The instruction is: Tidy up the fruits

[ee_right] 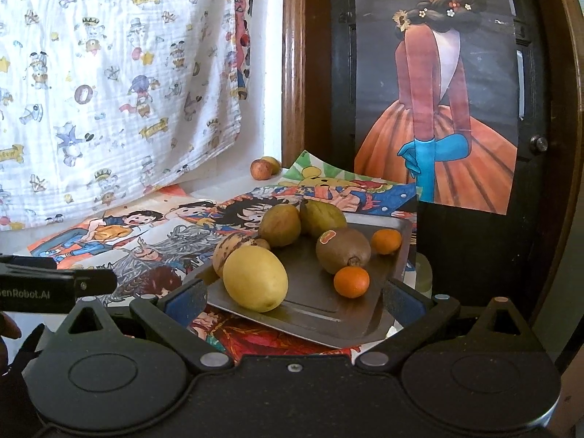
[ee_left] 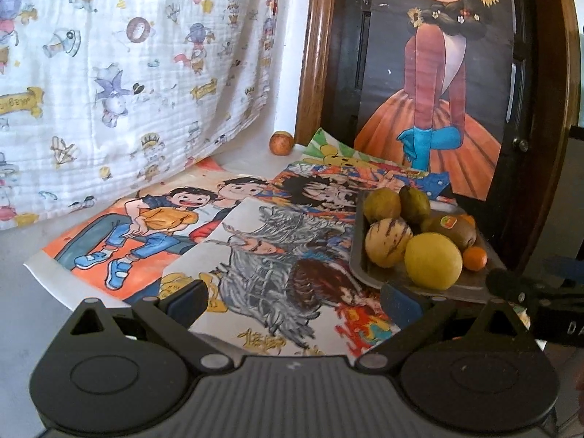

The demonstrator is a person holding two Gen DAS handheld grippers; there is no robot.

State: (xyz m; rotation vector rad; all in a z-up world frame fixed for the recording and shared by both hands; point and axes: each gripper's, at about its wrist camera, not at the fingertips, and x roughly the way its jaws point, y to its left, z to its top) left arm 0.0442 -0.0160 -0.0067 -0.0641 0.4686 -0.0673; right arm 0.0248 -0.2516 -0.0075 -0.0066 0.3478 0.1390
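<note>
A grey metal tray (ee_right: 321, 314) (ee_left: 471, 283) holds several fruits: a yellow lemon (ee_right: 254, 278) (ee_left: 433, 260), a striped melon-like fruit (ee_left: 388, 242), two green pears (ee_right: 280, 225), a brown kiwi (ee_right: 343, 250) with a sticker and two small oranges (ee_right: 351, 281). A reddish apple (ee_left: 281, 142) (ee_right: 261, 169) lies far back by the wall, and the right wrist view shows a second fruit behind it. My left gripper (ee_left: 294, 301) is open over the drawings, left of the tray. My right gripper (ee_right: 294, 297) is open at the tray's near edge, nothing between its fingers.
Colourful cartoon drawings (ee_left: 157, 226) cover the table. A printed white cloth (ee_left: 120, 73) hangs at the back left. A large picture (ee_right: 438, 109) leans against a dark wooden frame (ee_left: 314, 54) at the back right. The other gripper's body (ee_right: 54, 288) shows at the left.
</note>
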